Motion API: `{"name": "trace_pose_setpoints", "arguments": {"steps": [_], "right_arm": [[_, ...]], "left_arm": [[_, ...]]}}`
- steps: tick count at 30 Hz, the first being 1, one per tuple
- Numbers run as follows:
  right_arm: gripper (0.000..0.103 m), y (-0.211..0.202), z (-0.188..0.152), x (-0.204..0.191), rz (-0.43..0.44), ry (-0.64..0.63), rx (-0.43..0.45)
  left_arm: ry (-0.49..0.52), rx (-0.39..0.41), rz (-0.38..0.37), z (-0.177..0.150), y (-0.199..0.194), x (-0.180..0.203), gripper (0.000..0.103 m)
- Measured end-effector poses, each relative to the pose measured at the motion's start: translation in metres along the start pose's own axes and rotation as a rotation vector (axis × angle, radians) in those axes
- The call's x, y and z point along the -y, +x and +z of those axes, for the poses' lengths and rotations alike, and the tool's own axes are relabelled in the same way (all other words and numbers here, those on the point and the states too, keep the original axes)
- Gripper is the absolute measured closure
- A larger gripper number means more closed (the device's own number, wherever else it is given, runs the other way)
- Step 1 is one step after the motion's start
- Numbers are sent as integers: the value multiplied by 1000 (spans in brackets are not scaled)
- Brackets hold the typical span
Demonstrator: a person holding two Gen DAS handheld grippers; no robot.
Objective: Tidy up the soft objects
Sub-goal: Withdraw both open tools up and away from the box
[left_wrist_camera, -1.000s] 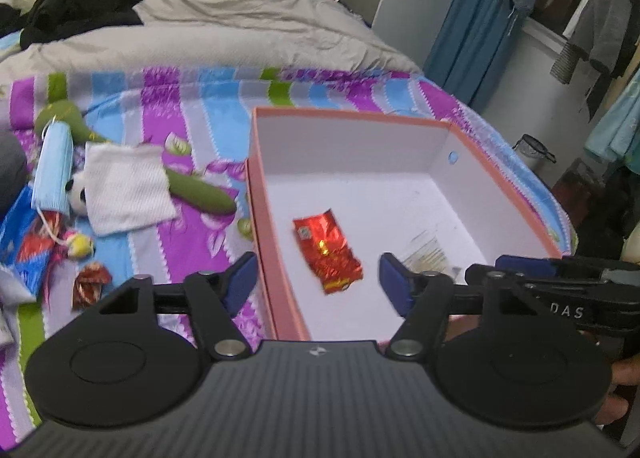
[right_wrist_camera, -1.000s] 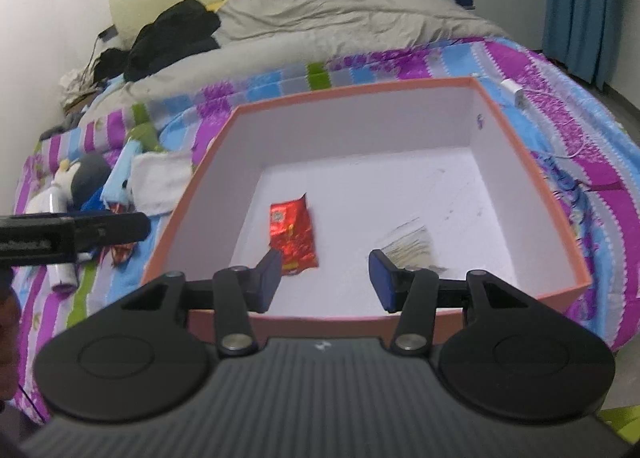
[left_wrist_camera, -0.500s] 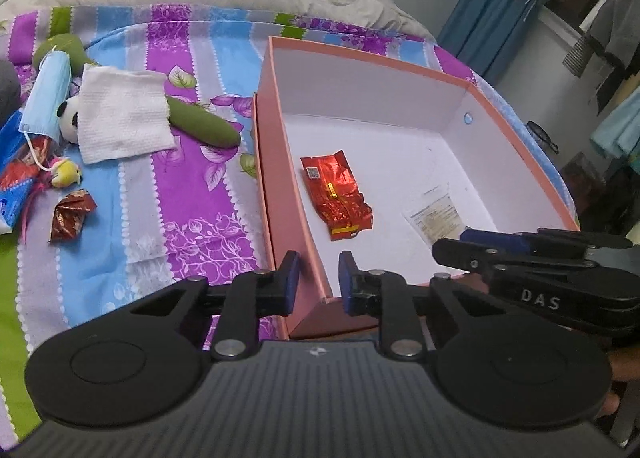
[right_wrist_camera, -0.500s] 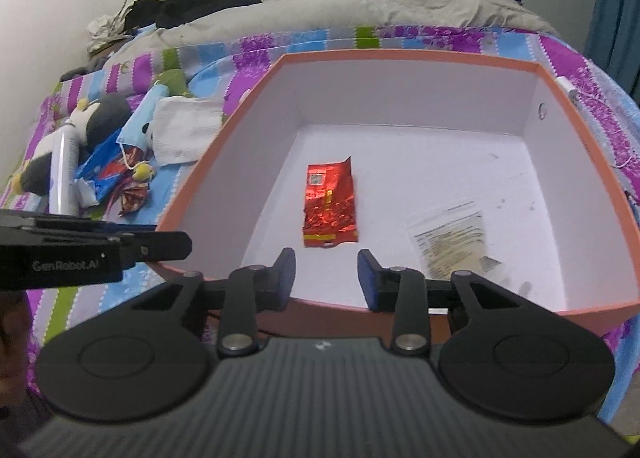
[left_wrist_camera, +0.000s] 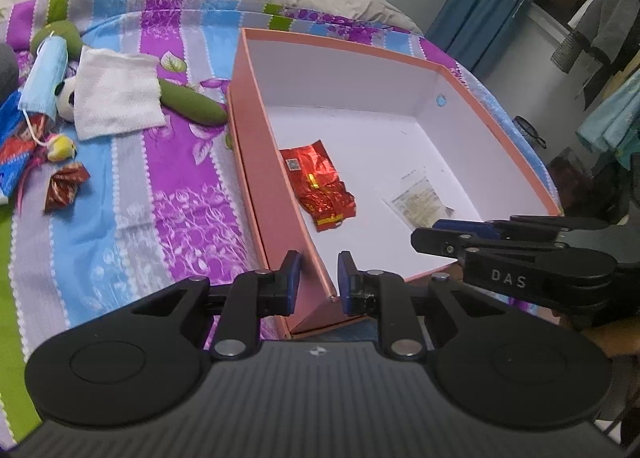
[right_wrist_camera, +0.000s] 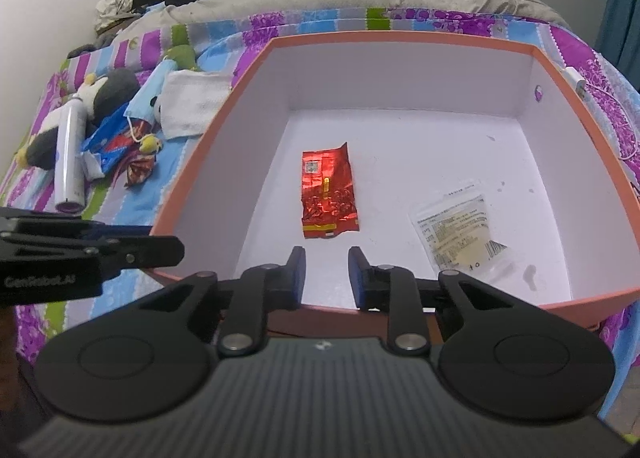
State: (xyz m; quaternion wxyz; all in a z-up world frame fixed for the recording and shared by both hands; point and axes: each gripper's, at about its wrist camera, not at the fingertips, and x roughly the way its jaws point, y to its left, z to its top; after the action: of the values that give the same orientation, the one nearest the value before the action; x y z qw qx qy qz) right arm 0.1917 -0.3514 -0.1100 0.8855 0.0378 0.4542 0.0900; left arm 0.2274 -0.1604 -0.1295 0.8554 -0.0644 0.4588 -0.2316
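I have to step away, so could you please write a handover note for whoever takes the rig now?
Left gripper: straddles the box's left wall at the near corner; whether the pads press it cannot be told.
Right gripper: over the near wall, jaws closing, nothing seen between them.
Done: red foil packet and clear sachet lie in the box.
Left: white cloth, face mask, plush toys and small red wrapper on the bedspread beside the box.
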Motion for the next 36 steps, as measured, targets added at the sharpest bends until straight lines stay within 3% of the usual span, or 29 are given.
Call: {"name": "trace_pose_setpoints", "arguments": {"steps": [6,18,29,32,36], "right_arm": [[77,-2,-1,1,-10,19,20],[76,-40,9,-22,-27,35,195],[76,-73,-10,-69,43,-5,283],[76,-78,-17,-86,66,-18,297],[76,-79,-27,-108,92,-48,300]], "left_arm": [[-9,5,-26,0,-5,-3,78],[18,133,47,9,-58,-11,74],[6,267,86,-5,-123,-23,74],[-9,289,101,-13,-137,-31,67],[-16,305,134,-27,-150,-45,66]]}}
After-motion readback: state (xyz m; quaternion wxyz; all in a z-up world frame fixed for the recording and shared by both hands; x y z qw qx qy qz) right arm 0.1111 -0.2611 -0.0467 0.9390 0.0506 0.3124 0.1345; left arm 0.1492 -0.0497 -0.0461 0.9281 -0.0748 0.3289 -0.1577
